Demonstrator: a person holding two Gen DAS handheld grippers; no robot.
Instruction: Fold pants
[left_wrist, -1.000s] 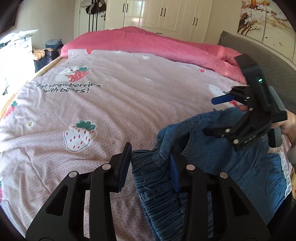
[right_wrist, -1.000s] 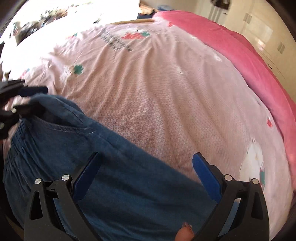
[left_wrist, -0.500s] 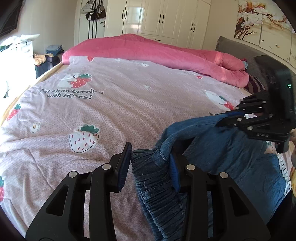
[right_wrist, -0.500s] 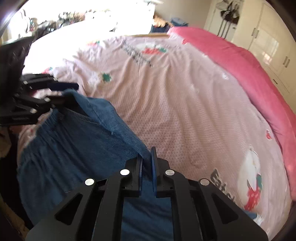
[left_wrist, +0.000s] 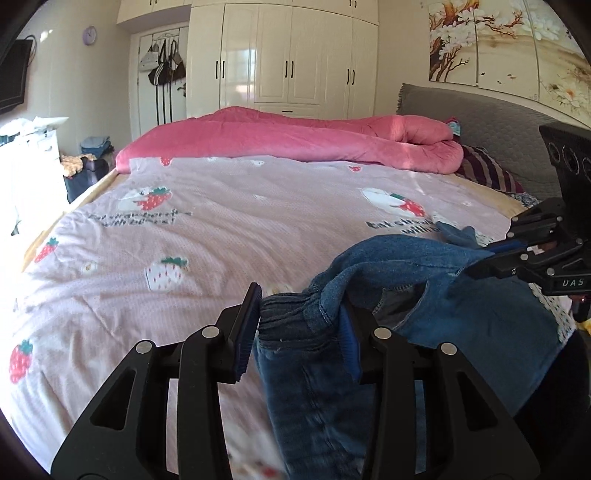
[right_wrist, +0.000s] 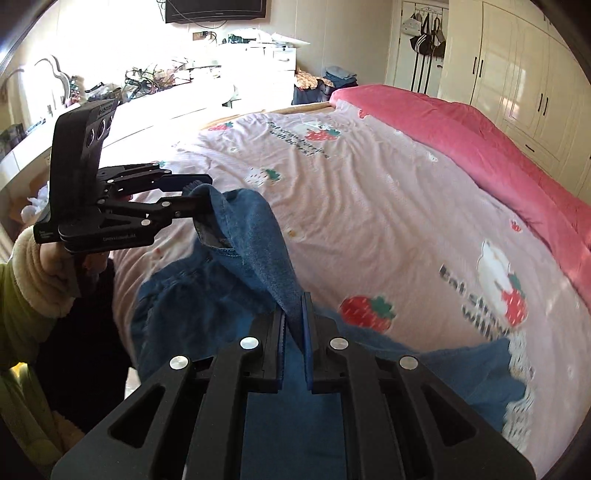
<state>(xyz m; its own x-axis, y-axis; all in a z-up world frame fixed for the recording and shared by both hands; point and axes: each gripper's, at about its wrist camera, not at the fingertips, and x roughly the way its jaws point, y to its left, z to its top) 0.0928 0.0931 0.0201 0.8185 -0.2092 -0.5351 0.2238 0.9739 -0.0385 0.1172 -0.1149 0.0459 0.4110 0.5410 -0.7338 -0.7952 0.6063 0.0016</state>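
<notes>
You hold blue denim pants (right_wrist: 255, 240), darker ribbed waistband, in black grippers with blue pads (left_wrist: 245, 332). Your bed sheet (left_wrist: 258, 221): pale pink, red strawberries with green tops, white bears, dark lettering. Duvet (left_wrist: 295, 140) plain deep pink. Wardrobe (left_wrist: 295, 55) cream, black handles. Your sleeve (right_wrist: 18, 295) green, cream fleece cuff.

Strong daylight flooded in from the window side, blowing out the white dresser top (right_wrist: 173, 99) to featureless glare. The glossy cream wardrobe doors (left_wrist: 291, 55) carried soft reflections. The pink strawberry-print bedsheet (left_wrist: 229, 236) was evenly lit, with shallow shadows in its wrinkles. Both fisheye views bent straight lines near dark, vignetted corners. Motion blur smeared the sheet's print and the blue denim pants (left_wrist: 314, 398) along the lower edges (worst at the right wrist view's lower right).
</notes>
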